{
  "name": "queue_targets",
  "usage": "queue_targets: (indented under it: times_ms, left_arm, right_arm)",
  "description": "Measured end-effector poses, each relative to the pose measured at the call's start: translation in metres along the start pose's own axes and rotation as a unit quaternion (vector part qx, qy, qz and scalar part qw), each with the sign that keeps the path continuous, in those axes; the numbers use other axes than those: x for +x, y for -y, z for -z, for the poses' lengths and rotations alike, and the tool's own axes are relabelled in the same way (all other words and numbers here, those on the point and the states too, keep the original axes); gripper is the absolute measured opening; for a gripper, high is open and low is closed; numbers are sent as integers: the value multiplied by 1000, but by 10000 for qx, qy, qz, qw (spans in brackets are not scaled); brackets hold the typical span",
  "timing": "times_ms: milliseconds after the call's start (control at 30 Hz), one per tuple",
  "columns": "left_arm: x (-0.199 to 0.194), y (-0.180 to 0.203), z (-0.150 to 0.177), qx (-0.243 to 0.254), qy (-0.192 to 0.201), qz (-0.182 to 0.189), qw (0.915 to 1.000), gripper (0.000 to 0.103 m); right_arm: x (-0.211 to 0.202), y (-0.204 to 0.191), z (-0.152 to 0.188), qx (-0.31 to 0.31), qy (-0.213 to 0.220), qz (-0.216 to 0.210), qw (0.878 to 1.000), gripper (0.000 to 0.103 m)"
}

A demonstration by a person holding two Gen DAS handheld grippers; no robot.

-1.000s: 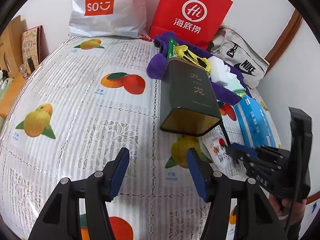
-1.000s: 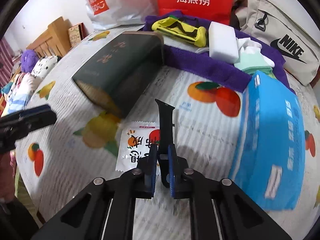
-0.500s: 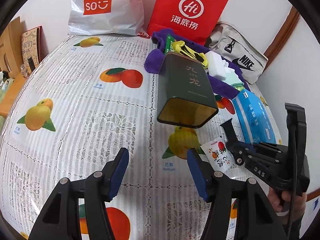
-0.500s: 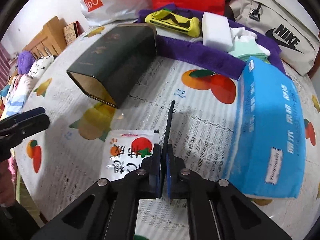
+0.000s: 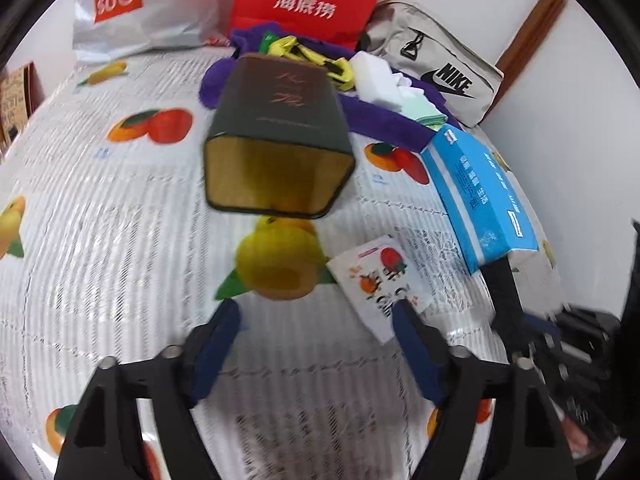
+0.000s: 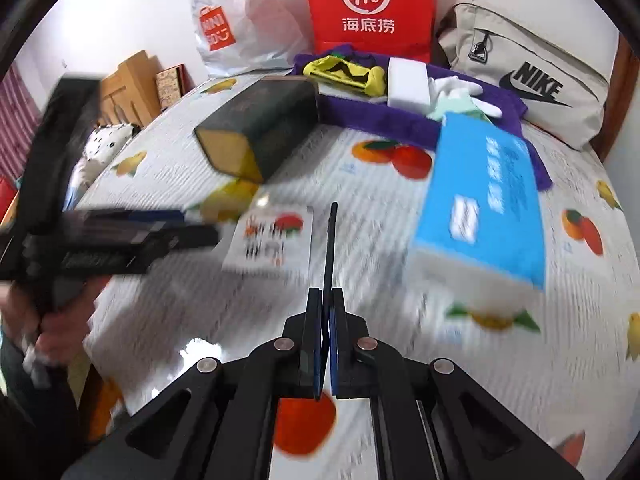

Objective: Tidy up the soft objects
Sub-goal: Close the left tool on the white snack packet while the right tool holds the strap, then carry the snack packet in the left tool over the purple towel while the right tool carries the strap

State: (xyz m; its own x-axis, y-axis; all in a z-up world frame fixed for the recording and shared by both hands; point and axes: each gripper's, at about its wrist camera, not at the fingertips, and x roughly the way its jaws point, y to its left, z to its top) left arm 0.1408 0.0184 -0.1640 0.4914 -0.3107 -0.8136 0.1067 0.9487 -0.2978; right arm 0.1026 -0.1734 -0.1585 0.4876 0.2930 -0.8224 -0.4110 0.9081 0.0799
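A: How many things lie on the table (image 5: 100, 220)?

B: One dark green tin (image 5: 280, 136), which lies on its side with its golden open end toward the cameras. One blue tissue pack (image 5: 476, 188) is to the right of it. One small white sachet (image 5: 380, 284) with fruit pictures lies flat between them, nearer to the grippers. At the back there is one purple towel (image 6: 372, 120), and on it one yellow cloth (image 6: 344, 72), one white sponge (image 6: 408, 84) and one pale green and white cloth (image 6: 456, 100).

A: And behind the towel?

B: Three bags stand against the wall: one white bag (image 5: 136, 8), one red bag (image 5: 308, 0) and one beige bag (image 5: 436, 72).

A: What does the right gripper (image 6: 329, 344) hold?

B: One black strap (image 6: 329, 248). The two jaws are pressed together on its lower end. The strap is thin, flat and dark. It stands almost upright from the jaws, above the cloth, between the sachet and the tissue pack. In the left wrist view the strap rises in front of the near end of the tissue pack.

A: And the left gripper (image 5: 316, 340)?

B: Its jaws are spread wide and hold nothing. It hangs above the table, near the sachet; its right finger covers the sachet's near corner in its own view. Both pictures are blurred, so small print is not readable.
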Motion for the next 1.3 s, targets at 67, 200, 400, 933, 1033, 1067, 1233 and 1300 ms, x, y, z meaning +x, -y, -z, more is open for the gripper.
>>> queue_targets:
  times_ms: [67,200,400,933,1033,1067,1233,1300]
  left_arm:
    - [5,10,0,92,-10,69,9999,86]
    - [20,38,1,483,-31,-291,9984,95]
    - [40,62,-5,776,-4,-833,9935,97]
    - [40,77,2,1168,478,-975,9872,53]
    - [39,76,1,1116,479,-923,9883,52]
    - [38,76,1,1108,477,-908,9885,51]
    - [32,74,4,1070,478,-787,9900,23]
    - [30,72,5,1033,466,-719,9909,21]
  right_arm:
    - [-6,3,12,16,49,-33,10000,3]
    - [-8,17,30,224,27,69,9997,3]
    - [-13,45,51,608,71,130,9980,3]
    - [-3,57,60,859,181,122,9961,4]
    - [-3,55,60,849,203,169,9960,4]
    - [-2,55,60,846,206,180,9960,4]
    - [-3,55,60,883,204,181,9957,4]
    - [-4,55,60,874,200,190,9958,4]
